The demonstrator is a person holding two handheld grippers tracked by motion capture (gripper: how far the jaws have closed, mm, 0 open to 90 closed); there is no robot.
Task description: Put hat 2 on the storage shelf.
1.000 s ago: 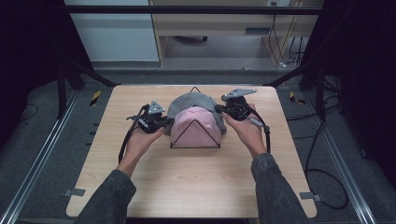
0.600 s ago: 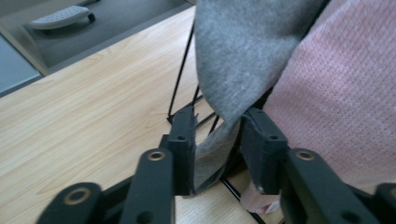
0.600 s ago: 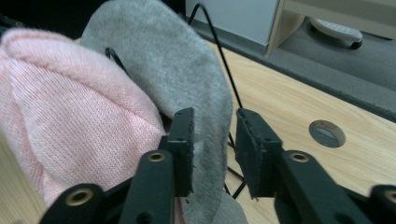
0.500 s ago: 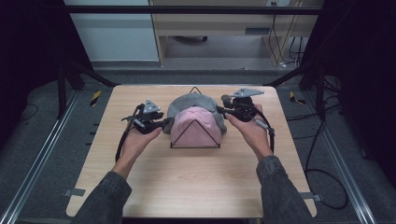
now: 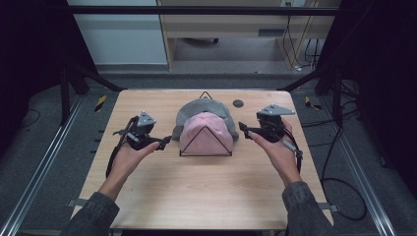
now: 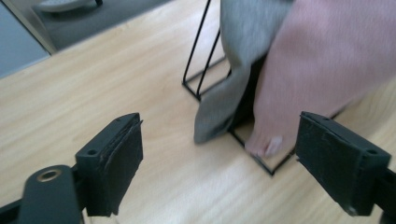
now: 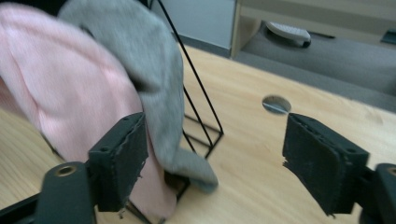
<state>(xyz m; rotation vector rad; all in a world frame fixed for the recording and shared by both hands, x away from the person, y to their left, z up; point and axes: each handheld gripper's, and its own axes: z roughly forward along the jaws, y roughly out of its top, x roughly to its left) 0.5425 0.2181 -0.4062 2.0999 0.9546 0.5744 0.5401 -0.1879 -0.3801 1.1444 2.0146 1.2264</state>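
The left gripper (image 5: 164, 141) and the right gripper (image 5: 243, 129) have just been opening, both empty; between them the pink hat (image 5: 206, 138) covers the wire rack (image 5: 205, 155).

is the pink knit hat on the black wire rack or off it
On it: the pink knit hat drapes over the black wire rack.

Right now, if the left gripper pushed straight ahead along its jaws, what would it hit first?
Probably the grey hat's hanging edge, with the pink hat beside it on the wire rack. The left gripper is open and holds nothing; depth is unclear.
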